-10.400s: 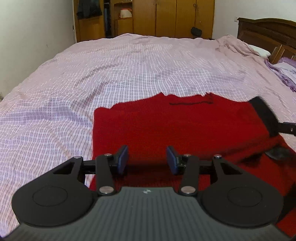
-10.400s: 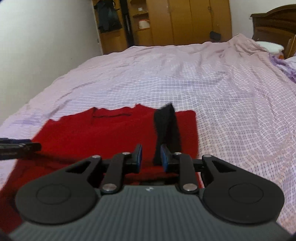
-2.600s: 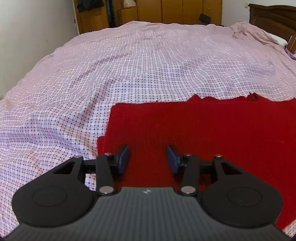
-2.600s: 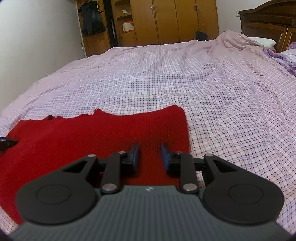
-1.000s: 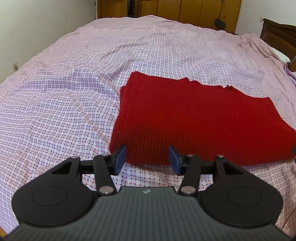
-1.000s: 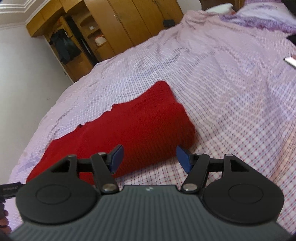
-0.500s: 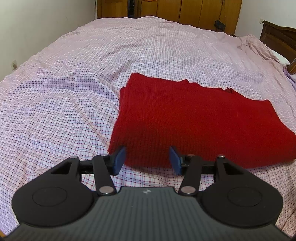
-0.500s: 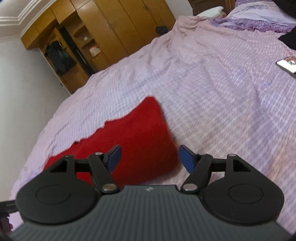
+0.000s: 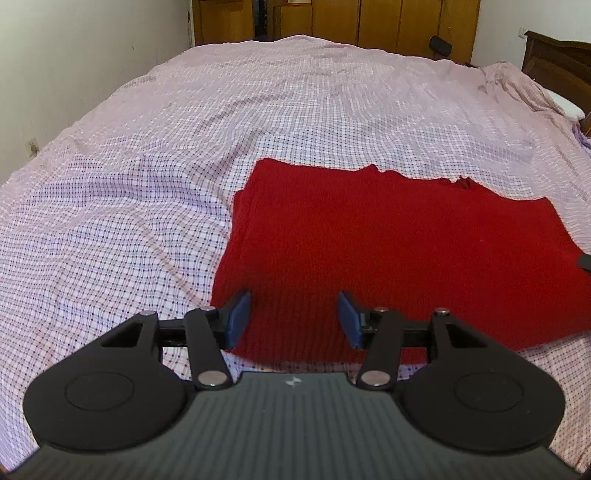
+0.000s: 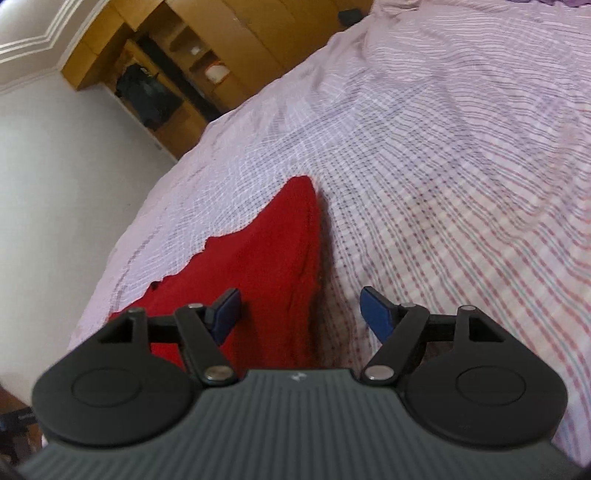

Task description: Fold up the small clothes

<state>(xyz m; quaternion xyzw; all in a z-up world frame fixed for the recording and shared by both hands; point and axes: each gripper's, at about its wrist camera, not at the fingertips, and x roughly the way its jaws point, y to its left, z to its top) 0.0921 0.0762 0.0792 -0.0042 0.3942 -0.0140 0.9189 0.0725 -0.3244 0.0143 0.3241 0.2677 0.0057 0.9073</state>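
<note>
- A wide bed covered by a pink-and-white checked sheet (image 9: 280, 122) filled both views; the sheet lay rumpled in soft ridges, most of all toward the far right corner by the headboard.
- A run of tall brown wooden wardrobes (image 9: 399, 22) stood past the far edge of the bed, with an open shelved bay (image 10: 192, 62) holding a dark hanging garment and a pale item.
- A dark carved wooden headboard (image 9: 557, 62) rose at the bed's right side, a white pillow just below it.
- A folded red knitted garment (image 9: 388, 251) lay flat as a broad rectangle on the sheet near the bed's near edge, its far edge slightly ragged and its layers stacked along the left side.
- The left gripper (image 9: 293, 317) hung over the near left corner of the red garment, jaws parted, blue pads apart with only the knit below them and nothing pinched.
- The right gripper (image 10: 301, 314) was tilted over the garment's right-hand end (image 10: 280, 258); its jaws had just been widening and stood wide apart, straddling the garment's edge without pressing it, one pad above red knit, the other above bare sheet.
- A small black object (image 9: 443, 46) sat by the wardrobes at the bed's far edge.
- Nothing lay on the garment in either view.
</note>
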